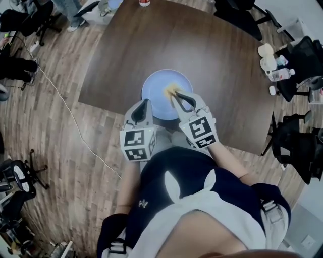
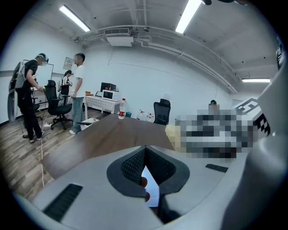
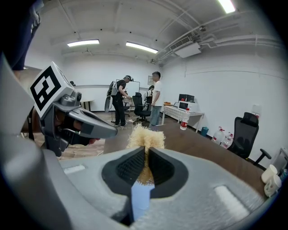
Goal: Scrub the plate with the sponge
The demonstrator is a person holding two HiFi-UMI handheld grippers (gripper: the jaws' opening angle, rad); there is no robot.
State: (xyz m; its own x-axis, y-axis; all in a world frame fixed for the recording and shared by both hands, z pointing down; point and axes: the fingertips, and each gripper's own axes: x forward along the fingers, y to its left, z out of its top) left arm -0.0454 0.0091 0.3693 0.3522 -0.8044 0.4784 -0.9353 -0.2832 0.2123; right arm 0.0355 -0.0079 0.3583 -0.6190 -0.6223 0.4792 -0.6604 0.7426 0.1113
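Note:
A pale blue plate (image 1: 156, 85) lies near the front edge of a dark brown table (image 1: 217, 60). My right gripper (image 1: 174, 94) is over the plate's middle, shut on a shaggy yellow sponge (image 1: 170, 90). In the right gripper view the sponge (image 3: 145, 137) sticks out past the jaws of the right gripper (image 3: 146, 150), with the plate (image 3: 141, 197) showing below. My left gripper (image 1: 147, 102) sits at the plate's near-left rim with its jaws together. In the left gripper view a sliver of the plate (image 2: 152, 188) shows between the jaws of the left gripper (image 2: 145, 150).
A red-capped bottle (image 1: 145, 2) stands at the table's far edge. Office chairs (image 1: 298, 55) and white bottles (image 1: 270, 63) crowd the right side. A cable (image 1: 65, 106) runs across the wooden floor at left. People (image 2: 77, 92) stand beyond the table's far left.

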